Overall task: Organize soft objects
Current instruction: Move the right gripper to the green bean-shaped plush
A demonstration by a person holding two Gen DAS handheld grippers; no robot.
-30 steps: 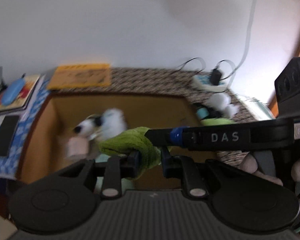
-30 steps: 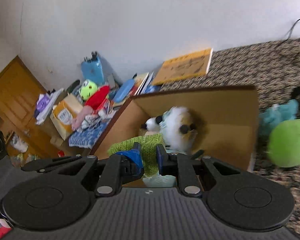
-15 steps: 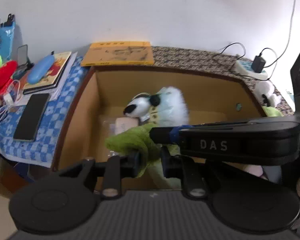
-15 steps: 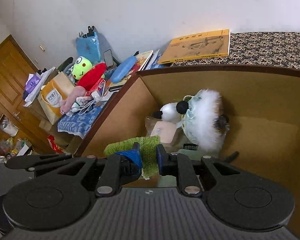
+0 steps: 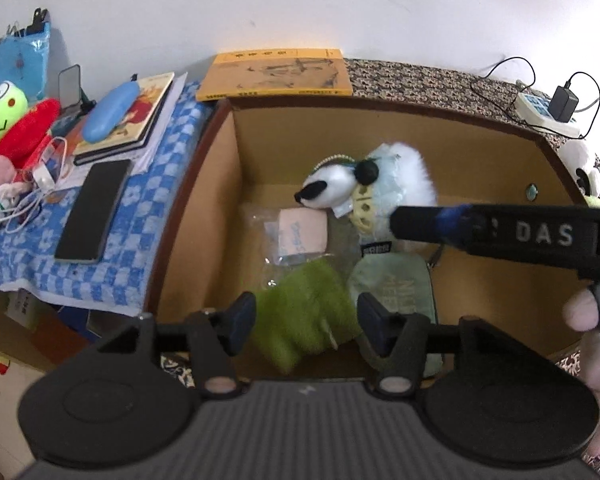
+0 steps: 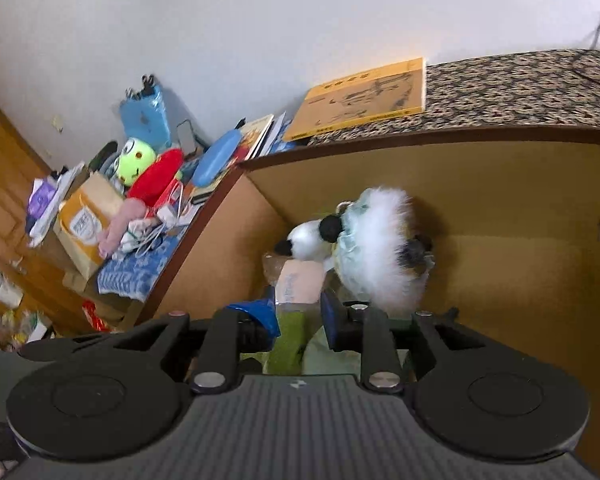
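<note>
1. Left gripper (image 5: 306,318) spread wide, so green cloth (image 5: 306,316) hangs free over box (image 5: 380,106), near side, blurred.
2. Right gripper (image 6: 298,314) also parted; nothing pinched.
3. Cloth prob. lands beside plush dog (image 5: 374,184).

Black gripper (image 5: 306,322), blue pads (image 6: 330,314), "DAS" lettering

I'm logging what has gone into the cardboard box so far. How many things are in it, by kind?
Plush toys: 1, the white dog
Green fuzzy cloths: 1, blurred, between the left gripper's open jaws
Pale green pouches: 1
Clear bags with a pink packet: 1
Total: 4 that I can see in the box
</note>
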